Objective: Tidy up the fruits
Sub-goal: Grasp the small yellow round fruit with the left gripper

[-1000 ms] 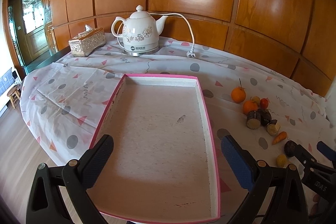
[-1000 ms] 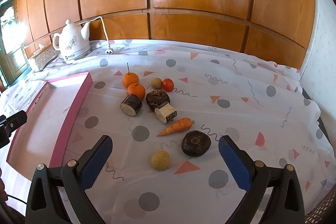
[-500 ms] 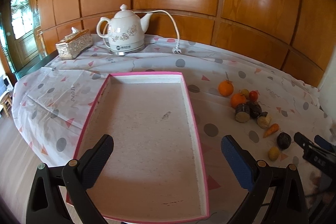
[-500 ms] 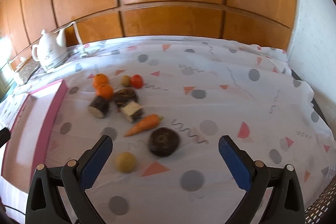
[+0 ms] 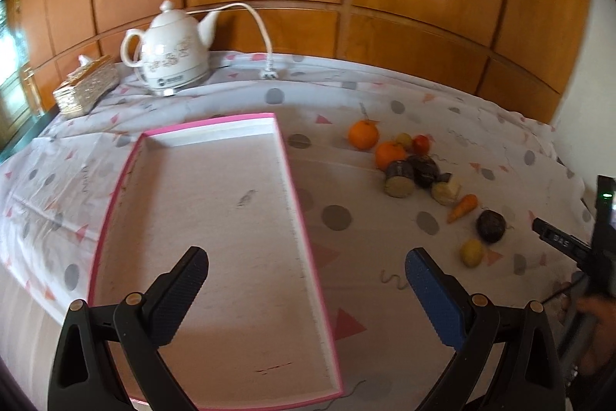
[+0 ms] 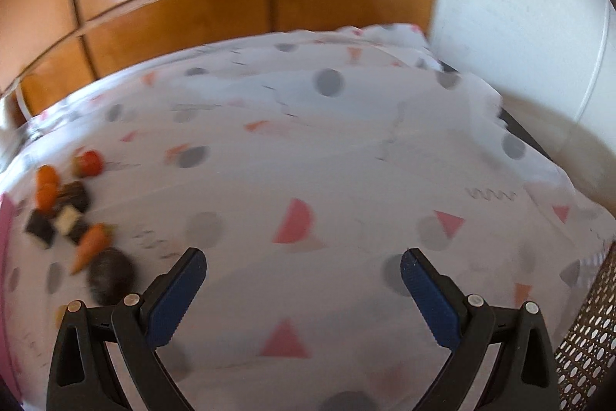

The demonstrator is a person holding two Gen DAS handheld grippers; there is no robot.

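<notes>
1. The left gripper (image 5: 306,272) hangs over the pink tray (image 5: 296,203), jaws spread wide, holding nothing.
2. The right gripper (image 6: 303,274), likewise released, hovers above bare tablecloth (image 6: 346,156).
3. The fruits (image 5: 423,176) lie clustered on the cloth right of the tray.
4. A kettle (image 5: 169,58) stands farthest back.

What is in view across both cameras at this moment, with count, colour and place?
tray: 1, pink-rimmed, nothing in it, left on the tablecloth
oranges: 2, orange, right of tray
small red fruit: 1, behind the pile
carrot: 1, orange, right of pile
dark round fruit: 1, near carrot
yellow fruit: 1, nearest
kettle: 1, white, far left
tissue box: 1, gold, beside kettle
left gripper: fingers open, over tray edge
right gripper: fingers open, over bare cloth
</notes>
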